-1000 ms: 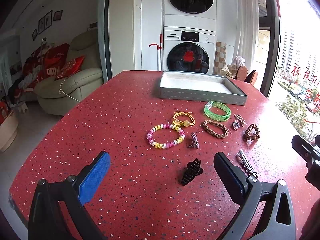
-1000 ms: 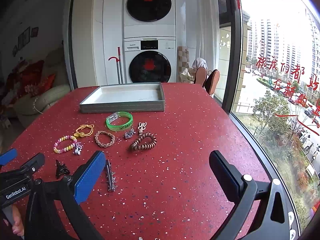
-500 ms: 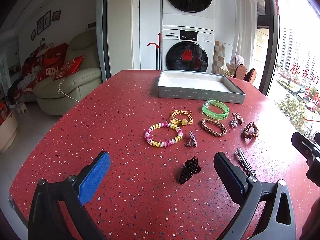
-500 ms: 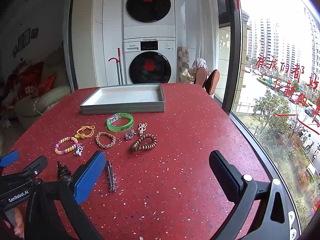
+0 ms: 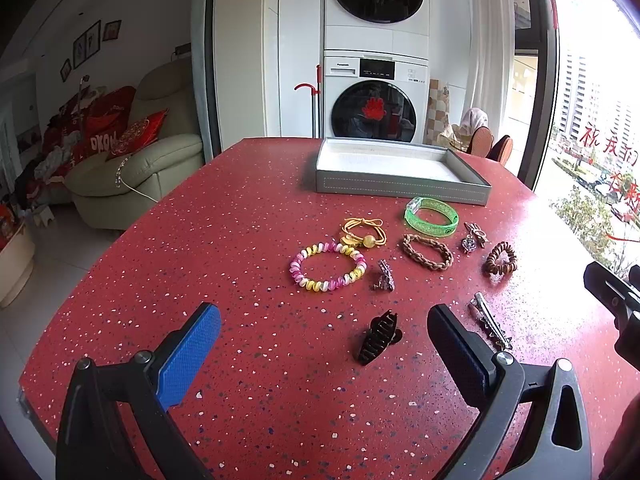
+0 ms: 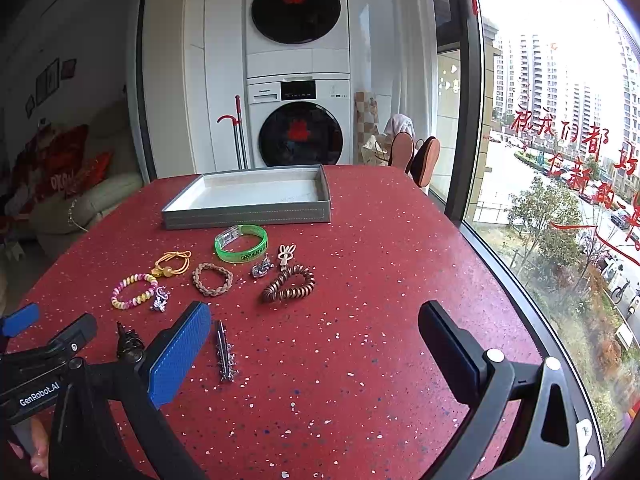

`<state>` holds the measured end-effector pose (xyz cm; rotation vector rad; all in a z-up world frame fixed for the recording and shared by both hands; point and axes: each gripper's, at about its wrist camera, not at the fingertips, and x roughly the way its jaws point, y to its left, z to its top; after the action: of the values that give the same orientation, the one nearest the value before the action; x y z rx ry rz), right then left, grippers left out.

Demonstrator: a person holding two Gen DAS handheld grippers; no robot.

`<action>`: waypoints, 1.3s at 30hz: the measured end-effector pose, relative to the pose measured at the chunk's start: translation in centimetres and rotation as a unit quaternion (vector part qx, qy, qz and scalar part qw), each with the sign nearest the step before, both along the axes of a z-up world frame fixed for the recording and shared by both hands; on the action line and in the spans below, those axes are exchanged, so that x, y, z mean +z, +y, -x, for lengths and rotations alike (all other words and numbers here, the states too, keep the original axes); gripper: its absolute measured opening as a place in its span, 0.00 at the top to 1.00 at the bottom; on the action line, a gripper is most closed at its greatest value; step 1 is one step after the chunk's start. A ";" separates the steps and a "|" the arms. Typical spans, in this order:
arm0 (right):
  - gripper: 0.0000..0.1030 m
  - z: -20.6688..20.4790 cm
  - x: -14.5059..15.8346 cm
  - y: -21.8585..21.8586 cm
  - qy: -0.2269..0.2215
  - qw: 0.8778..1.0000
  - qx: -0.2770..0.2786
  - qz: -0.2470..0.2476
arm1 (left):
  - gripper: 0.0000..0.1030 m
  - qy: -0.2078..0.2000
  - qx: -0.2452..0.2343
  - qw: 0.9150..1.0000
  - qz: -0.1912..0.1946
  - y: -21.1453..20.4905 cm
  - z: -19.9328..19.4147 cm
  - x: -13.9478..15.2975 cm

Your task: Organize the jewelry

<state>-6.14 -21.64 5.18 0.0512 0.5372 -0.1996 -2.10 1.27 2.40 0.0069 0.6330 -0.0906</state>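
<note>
Hovering wide open and empty over the red bench (image 5: 224, 240), the left gripper (image 5: 324, 340) and right gripper (image 6: 316, 340) face jewelry lying loose in front of the empty grey tray (image 6: 248, 212). Flat pieces like the silver clip (image 6: 224, 352) could skid from under the fingers. The black claw clip (image 5: 378, 336) looks partly hidden in the right view, so a blind reach might knock it.
</note>
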 end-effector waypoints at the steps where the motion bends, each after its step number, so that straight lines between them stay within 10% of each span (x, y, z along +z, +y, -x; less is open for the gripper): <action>1: 0.00 0.0 0.0 0.0 0.000 1.000 0.000 0.000 | 0.00 0.000 0.000 1.000 0.000 0.0 0.0 0.0; 39: 0.00 0.0 -0.7 0.3 0.007 1.000 0.002 -0.005 | 0.00 0.006 -0.003 1.000 -0.008 -0.4 0.1 -0.1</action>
<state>-6.16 -21.34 4.48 0.0582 0.5526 -0.1932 -2.23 0.84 2.27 0.0245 0.6458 -0.0920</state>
